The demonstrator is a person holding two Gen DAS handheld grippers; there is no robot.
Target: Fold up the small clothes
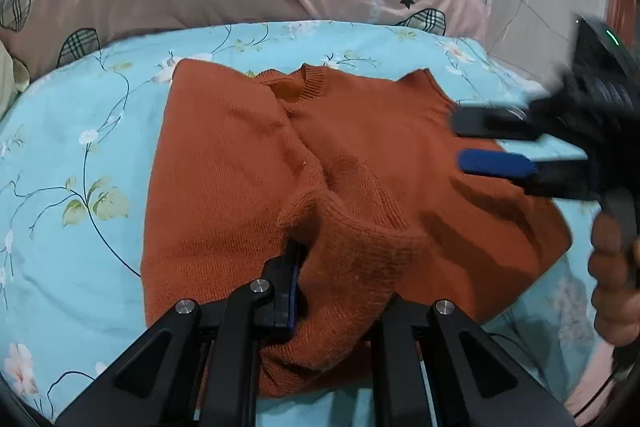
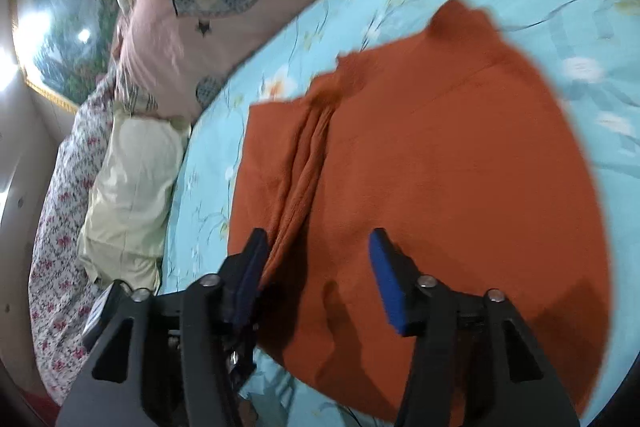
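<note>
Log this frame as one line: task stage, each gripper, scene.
stage: mid-fold | left gripper: shut on sweater sleeve | right gripper: open above sweater, holding nothing | scene: orange sweater on blue floral sheet

Black angular linkage arms with round silver screws; blue pads on the fingers (image 2: 386, 277). Right gripper (image 1: 480, 141): small green light behind the fingers.
</note>
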